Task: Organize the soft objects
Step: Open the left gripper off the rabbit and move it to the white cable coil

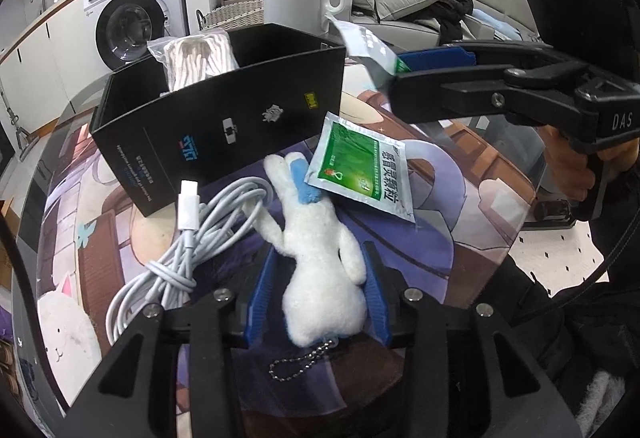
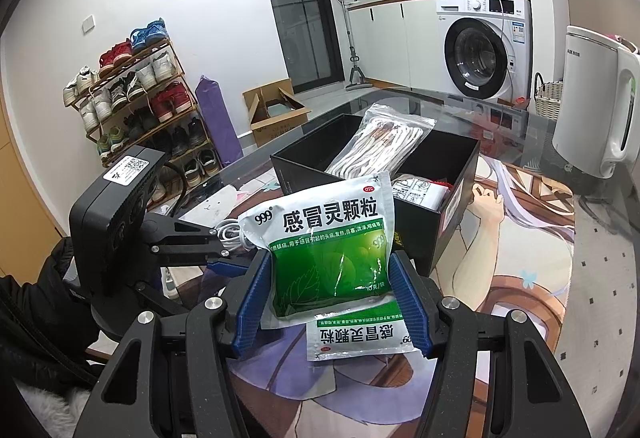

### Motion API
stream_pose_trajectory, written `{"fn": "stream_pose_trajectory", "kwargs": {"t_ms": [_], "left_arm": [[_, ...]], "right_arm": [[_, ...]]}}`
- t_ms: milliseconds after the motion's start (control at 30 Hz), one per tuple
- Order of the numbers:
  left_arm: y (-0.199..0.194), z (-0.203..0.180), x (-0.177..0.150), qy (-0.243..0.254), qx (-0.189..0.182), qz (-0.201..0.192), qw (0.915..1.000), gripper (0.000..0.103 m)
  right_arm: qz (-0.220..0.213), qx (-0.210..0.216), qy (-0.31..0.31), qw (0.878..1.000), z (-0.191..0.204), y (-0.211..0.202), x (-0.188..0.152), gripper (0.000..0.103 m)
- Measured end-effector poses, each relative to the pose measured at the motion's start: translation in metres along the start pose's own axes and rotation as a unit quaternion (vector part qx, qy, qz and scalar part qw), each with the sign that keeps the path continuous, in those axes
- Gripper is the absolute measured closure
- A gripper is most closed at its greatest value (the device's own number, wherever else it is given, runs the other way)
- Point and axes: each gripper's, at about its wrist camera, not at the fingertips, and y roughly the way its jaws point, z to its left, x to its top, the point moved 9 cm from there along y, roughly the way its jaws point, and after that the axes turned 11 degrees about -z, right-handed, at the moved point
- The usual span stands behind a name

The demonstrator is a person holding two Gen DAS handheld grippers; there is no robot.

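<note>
The left gripper (image 1: 320, 290) is closed on the white plush rabbit (image 1: 320, 270), which lies on the table mat (image 1: 460, 238) beside a white cable (image 1: 200, 238). The right gripper (image 2: 332, 302) holds a green sachet (image 2: 328, 250) above the mat, near the black box (image 2: 452, 174).

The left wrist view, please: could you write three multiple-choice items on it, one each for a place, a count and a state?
1. Where does the green sachet on the mat lie?
A. inside the black box
B. partly on the plush rabbit's ear
C. under the kettle

2. How many green sachets show?
A. one
B. two
C. four

3. The left tool is:
A. shut on the plush rabbit
B. shut on the white cable
C. open over the bare mat

B: its corner overlaps the plush rabbit.
B: one lies flat, one hangs in the right tool.
A: both blue pads press the rabbit's body.
</note>
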Motion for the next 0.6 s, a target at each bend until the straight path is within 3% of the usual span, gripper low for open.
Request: {"fn": "stream_pose_trajectory", "kwargs": {"t_ms": [67, 200, 267, 467, 600], "left_arm": [[-0.003, 0.007, 0.003, -0.004, 0.011, -0.006, 0.9999, 0.043], [-0.014, 0.024, 0.011, -0.021, 0.025, -0.036, 0.9988, 0.035], [-0.016, 0.032, 0.013, -0.038, 0.032, -0.047, 0.9976, 0.016], [-0.014, 0.021, 0.011, -0.022, 0.012, -0.044, 0.9987, 0.014], [-0.019, 0.021, 0.013, -0.003, 0.020, -0.042, 0.9989, 0.014]], "right_arm": [[0.000, 0.000, -0.001, 1.000, 0.000, 0.000, 0.000, 0.043], [-0.001, -0.001, 0.000, 1.000, -0.001, 0.000, 0.000, 0.043], [-0.001, -0.001, 0.002, 1.000, -0.002, -0.001, 0.000, 0.043], [-0.002, -0.001, 0.001, 1.000, -0.001, -0.002, 0.000, 0.043], [-0.002, -0.001, 0.001, 1.000, -0.001, -0.002, 0.000, 0.043]]}}
